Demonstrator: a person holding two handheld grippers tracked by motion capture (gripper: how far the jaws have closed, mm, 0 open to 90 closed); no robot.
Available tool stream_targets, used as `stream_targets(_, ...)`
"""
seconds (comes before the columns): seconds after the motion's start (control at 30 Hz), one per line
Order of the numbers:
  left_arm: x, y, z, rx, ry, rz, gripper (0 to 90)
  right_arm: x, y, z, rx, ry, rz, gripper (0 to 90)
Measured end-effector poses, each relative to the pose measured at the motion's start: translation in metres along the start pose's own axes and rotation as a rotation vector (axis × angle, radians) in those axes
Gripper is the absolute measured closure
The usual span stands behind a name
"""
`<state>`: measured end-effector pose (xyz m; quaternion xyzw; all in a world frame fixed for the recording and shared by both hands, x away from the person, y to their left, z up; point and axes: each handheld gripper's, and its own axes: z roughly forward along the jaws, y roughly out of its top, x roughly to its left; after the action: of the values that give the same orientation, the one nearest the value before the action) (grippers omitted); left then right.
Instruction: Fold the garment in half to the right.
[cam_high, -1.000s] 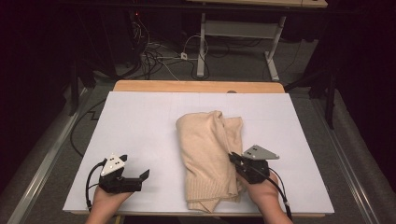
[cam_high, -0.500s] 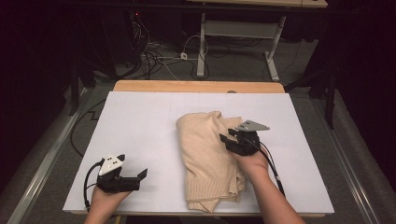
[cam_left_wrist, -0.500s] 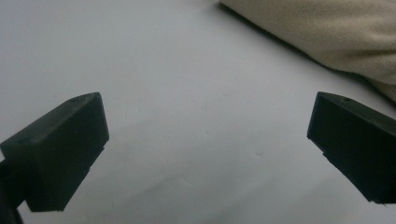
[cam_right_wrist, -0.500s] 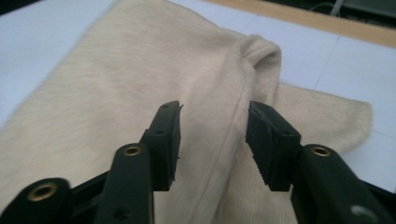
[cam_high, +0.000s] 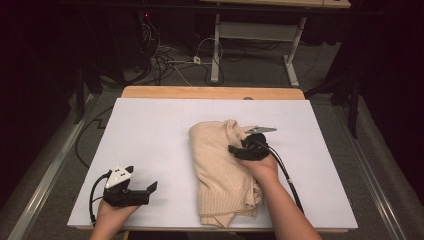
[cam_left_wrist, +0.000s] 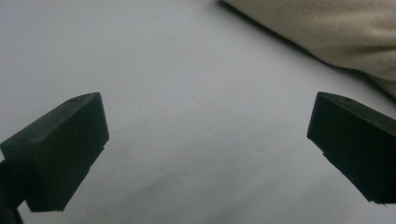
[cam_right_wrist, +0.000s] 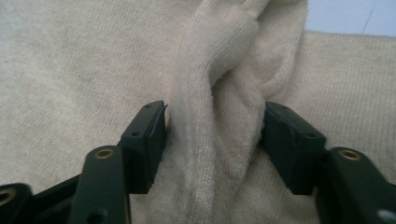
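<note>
A cream knitted sweater (cam_high: 222, 165) lies folded in a long bundle on the white table top (cam_high: 150, 130), right of centre. My right gripper (cam_high: 235, 149) rests on its upper right part, pointing left. In the right gripper view a bunched ridge of the sweater (cam_right_wrist: 224, 93) stands between the jaws of that gripper (cam_right_wrist: 215, 140); the jaws have just been opening and do not clamp it. My left gripper (cam_high: 150, 189) sits at the near left, held low over bare table, jaws wide apart with nothing between them (cam_left_wrist: 205, 149). The sweater's edge (cam_left_wrist: 327, 28) shows far off in the left gripper view.
A wooden strip (cam_high: 210, 92) runs along the table's far edge. Behind it on the floor are cables (cam_high: 170, 60) and a metal frame (cam_high: 250, 30). Metal rails (cam_high: 45, 170) flank the table on both sides.
My right gripper moved from the near right side of the sweater farther up and onto it, and its jaws opened around a fold. The left gripper stayed put.
</note>
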<state>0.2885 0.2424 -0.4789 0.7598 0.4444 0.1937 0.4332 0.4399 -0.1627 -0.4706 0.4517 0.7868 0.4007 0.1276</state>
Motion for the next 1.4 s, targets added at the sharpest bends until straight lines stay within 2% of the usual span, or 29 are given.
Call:
stream_targets(0.03,0.000,0.000,0.000,-0.001,-0.002,-0.002,0.0,0.000,0.000,0.000,0.000,0.000,0.000,43.7)
stream_targets(0.07,-0.001,-0.001,-0.001,0.001,-0.001,0.002,0.0,0.000,0.000,0.000,-0.002,0.007,0.000,47.6)
stream_targets(0.1,-0.002,-0.002,-0.001,0.004,0.000,0.006,0.0,0.002,-0.002,-0.001,-0.013,0.021,-0.019,56.8)
stream_targets(0.13,-0.002,-0.003,0.000,0.009,-0.001,0.009,0.0,0.002,-0.002,-0.001,-0.013,0.021,-0.019,56.8)
stream_targets(0.17,-0.004,-0.004,0.001,0.016,0.000,0.014,0.0,0.003,-0.002,-0.001,-0.016,0.024,-0.023,61.3)
stream_targets(0.2,-0.005,-0.004,0.000,0.015,0.005,0.023,0.0,0.008,-0.002,-0.001,-0.022,0.025,-0.054,68.4)
stream_targets(0.37,-0.007,-0.004,0.000,0.020,0.005,0.027,0.0,0.010,-0.003,-0.002,-0.033,0.027,-0.084,74.3)
stream_targets(0.5,-0.008,-0.004,0.000,0.021,0.009,0.033,0.0,0.016,-0.003,-0.010,-0.090,-0.019,-0.121,75.2)
stream_targets(0.53,-0.009,-0.003,-0.001,0.021,0.009,0.038,0.0,0.018,-0.003,-0.018,-0.127,-0.031,-0.108,75.0)
stream_targets(0.6,-0.009,-0.003,-0.002,0.016,0.012,0.036,0.0,0.019,-0.002,-0.029,-0.166,-0.047,-0.110,74.9)
stream_targets(0.77,-0.009,-0.002,-0.005,0.010,0.016,0.032,0.0,0.018,0.004,-0.052,-0.211,-0.079,-0.121,75.0)
stream_targets(0.97,-0.008,-0.001,-0.008,-0.005,0.017,0.024,0.0,0.004,0.004,-0.068,-0.222,-0.111,-0.089,74.8)
stream_targets(1.1,-0.008,-0.001,-0.008,-0.006,0.020,0.026,0.0,-0.003,-0.002,-0.060,-0.187,-0.127,-0.057,73.5)
stream_targets(1.27,-0.005,-0.002,-0.010,-0.005,0.026,0.016,0.0,-0.010,-0.014,-0.042,-0.130,-0.168,-0.042,72.6)
stream_targets(1.4,-0.003,-0.004,-0.011,-0.004,0.029,0.012,0.0,-0.016,-0.024,-0.044,-0.137,-0.177,-0.016,72.7)
